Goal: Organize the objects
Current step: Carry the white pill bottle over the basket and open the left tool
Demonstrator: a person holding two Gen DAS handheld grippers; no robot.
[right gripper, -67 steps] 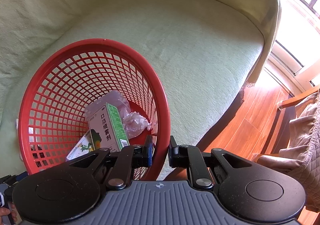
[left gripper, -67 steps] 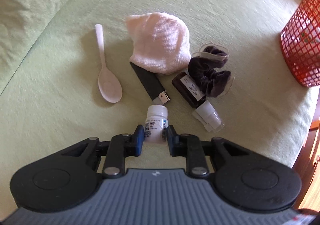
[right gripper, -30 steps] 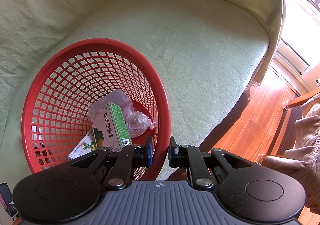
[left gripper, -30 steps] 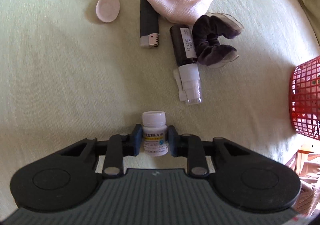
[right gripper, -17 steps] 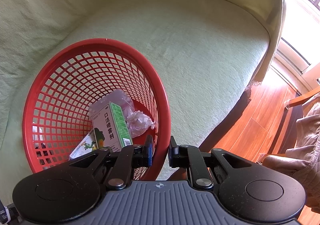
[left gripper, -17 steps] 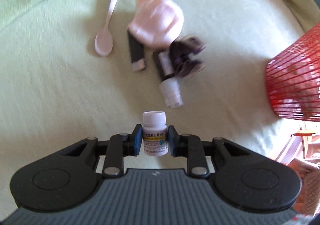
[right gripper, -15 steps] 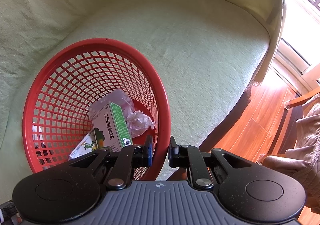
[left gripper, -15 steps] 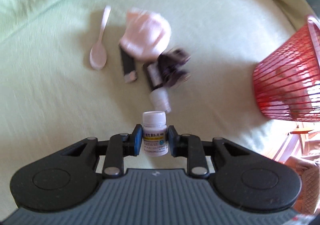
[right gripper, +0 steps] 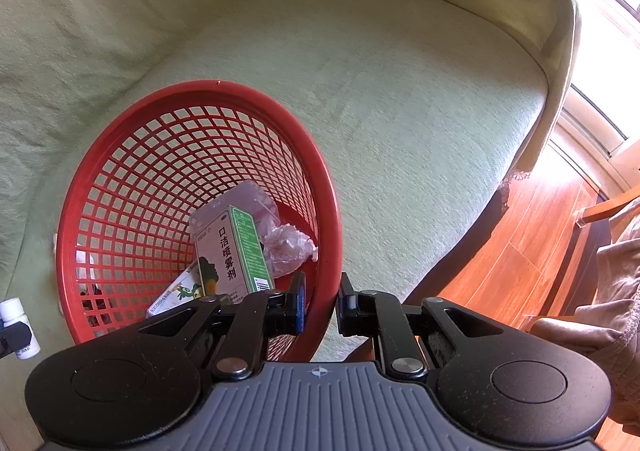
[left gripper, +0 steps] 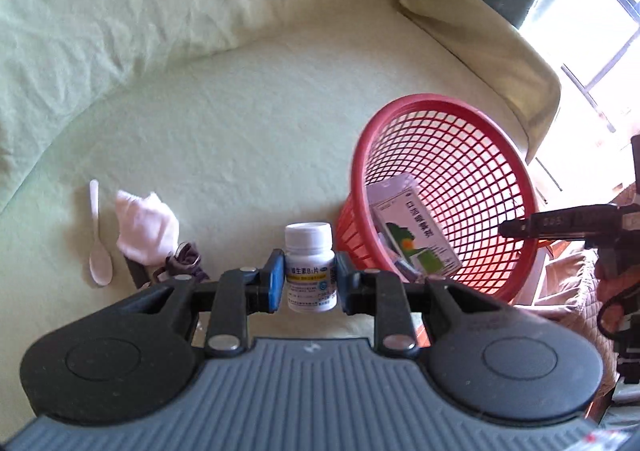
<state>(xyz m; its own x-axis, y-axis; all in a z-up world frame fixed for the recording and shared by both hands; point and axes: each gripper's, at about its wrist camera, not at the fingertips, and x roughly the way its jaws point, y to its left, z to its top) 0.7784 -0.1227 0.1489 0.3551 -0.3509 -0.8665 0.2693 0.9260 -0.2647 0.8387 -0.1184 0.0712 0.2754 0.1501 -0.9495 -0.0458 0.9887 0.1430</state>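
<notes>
Surroundings: a green-covered sofa carries everything; wooden floor shows past its edge on the right.
Loose items: a pale spoon, a pink cloth, a dark scrunchie and a dark flat item partly hidden behind the gripper lie together on the cushion, left of the bottle.
Basket: the red basket is tilted, its mouth toward the cameras; its wall stands just right of the bottle.
Basket contents: a green-and-white box, a clear crumpled wrapper and a flat packet lie inside.
Left gripper: the left gripper has its 2 fingers pinching the white pill bottle at the label, cap upright above the pads.
Bottle position: held above the cushion, just outside the basket's near left wall, not over the opening.
Right gripper: the right gripper has its 2 fingers closed on the basket rim, 1 inside and 1 outside.
</notes>
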